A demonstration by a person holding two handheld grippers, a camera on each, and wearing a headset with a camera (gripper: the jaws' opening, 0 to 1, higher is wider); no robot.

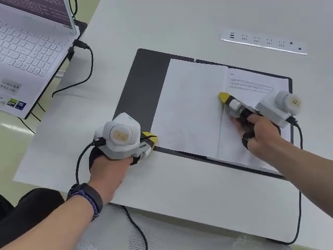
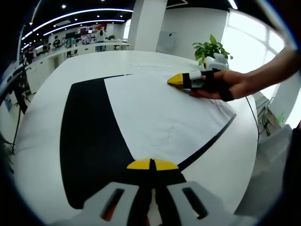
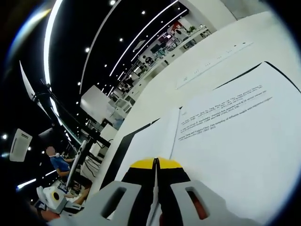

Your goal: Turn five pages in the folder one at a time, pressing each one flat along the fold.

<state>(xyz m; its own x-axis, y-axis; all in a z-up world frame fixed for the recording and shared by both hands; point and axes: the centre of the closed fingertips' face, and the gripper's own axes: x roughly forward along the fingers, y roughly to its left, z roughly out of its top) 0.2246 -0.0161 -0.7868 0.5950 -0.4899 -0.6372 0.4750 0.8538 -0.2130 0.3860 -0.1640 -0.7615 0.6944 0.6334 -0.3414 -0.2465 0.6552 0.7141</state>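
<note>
A black folder (image 1: pixel 139 86) lies open on the white table, its turned white page (image 1: pixel 190 107) lying over the left side and a printed page (image 1: pixel 255 86) on the right. My right gripper (image 1: pixel 223 97) is shut, its yellow tips resting on the paper by the fold (image 1: pixel 222 112). In the right gripper view the shut tips (image 3: pixel 155 163) lie on the printed page (image 3: pixel 225 127). My left gripper (image 1: pixel 150 139) is shut, with nothing in it, at the folder's near left corner; in the left gripper view its tips (image 2: pixel 152 164) sit on the black cover (image 2: pixel 91 141) at the page edge.
A laptop (image 1: pixel 31 47) sits at the table's far left with a black cable (image 1: pixel 86 62) running toward the folder. A white power strip (image 1: pixel 263 42) lies beyond the folder. The near table edge runs just behind my hands.
</note>
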